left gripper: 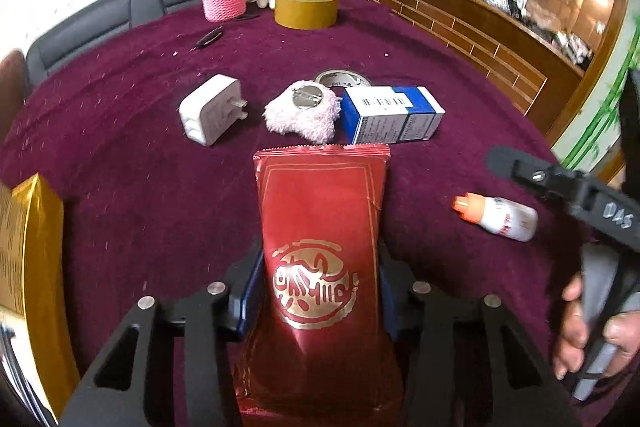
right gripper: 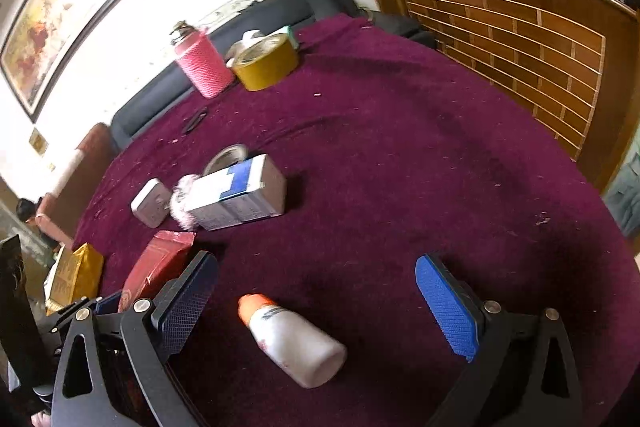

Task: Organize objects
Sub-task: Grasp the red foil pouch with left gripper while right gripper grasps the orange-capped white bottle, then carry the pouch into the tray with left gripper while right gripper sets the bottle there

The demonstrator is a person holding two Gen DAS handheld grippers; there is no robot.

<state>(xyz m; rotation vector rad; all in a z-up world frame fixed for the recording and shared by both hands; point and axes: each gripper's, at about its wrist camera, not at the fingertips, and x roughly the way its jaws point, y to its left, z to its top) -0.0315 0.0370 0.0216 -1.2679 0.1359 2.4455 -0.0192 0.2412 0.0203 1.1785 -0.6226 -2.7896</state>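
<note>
left gripper clamped on red packet, right gripper spread wide around white bottle at six o'clock.

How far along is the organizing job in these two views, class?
Done: nothing clearly sorted; any grouping is unclear. In hand: the left gripper is shut on the red packet. The right gripper is open around the white bottle. Left: the charger, blue box and fluffy pad lie loose on the tablecloth.

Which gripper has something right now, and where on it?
The left gripper is closed on the red packet, around its lower middle. The right gripper is open, holding nothing.
</note>
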